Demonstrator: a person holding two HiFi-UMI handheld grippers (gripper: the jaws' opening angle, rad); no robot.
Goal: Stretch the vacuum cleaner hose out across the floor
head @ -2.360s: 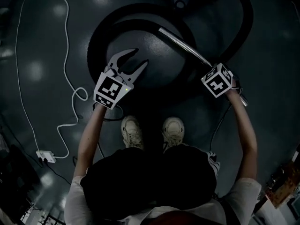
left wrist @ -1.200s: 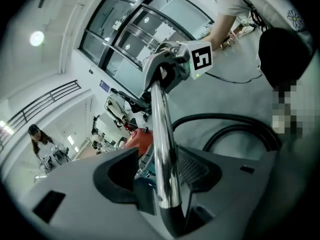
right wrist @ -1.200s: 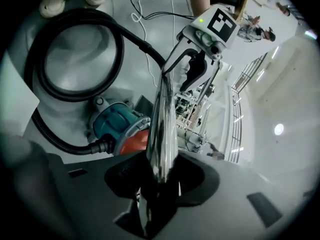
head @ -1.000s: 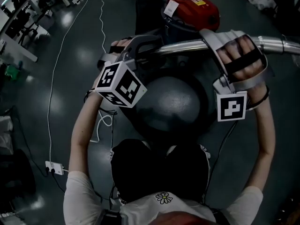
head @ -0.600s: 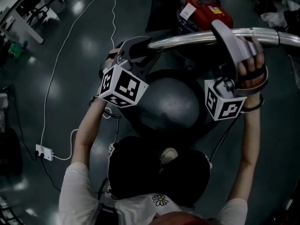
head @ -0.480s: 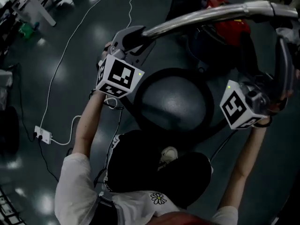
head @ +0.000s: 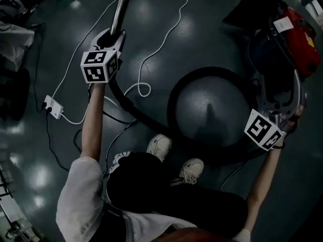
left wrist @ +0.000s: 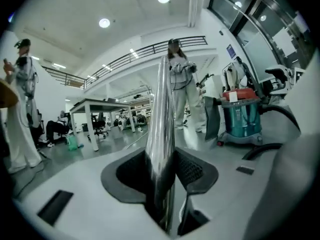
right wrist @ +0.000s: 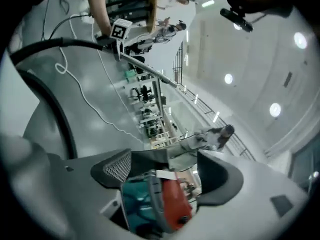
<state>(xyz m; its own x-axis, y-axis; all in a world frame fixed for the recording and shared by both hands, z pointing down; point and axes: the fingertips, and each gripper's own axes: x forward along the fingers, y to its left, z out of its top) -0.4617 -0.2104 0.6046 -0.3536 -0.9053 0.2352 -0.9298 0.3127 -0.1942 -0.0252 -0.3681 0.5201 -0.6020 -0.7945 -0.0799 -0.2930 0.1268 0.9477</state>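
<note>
In the head view my left gripper (head: 115, 34) is at the upper left, shut on the shiny metal wand (head: 121, 6), which points up and away. Its jaws have just been closing, and the pads press the wand (left wrist: 162, 129) from both sides. From that gripper the black hose (head: 128, 105) runs down and right into a ring (head: 174, 92) on the floor. My right gripper (head: 277, 79) is at the right, its jaws just opened and nothing held. They frame the red-topped vacuum cleaner (right wrist: 162, 204), which stands at the upper right (head: 298, 34).
A white cable (head: 151, 54) snakes over the dark floor to a power strip (head: 53, 106) at the left. My shoes (head: 160, 146) are beside the hose ring. A person (left wrist: 182, 84) stands ahead of the left gripper, near a table (left wrist: 95, 106).
The right gripper let go of the wand and dropped to the right. The left gripper swung the wand far to the left, drawing hose out of the coil.
</note>
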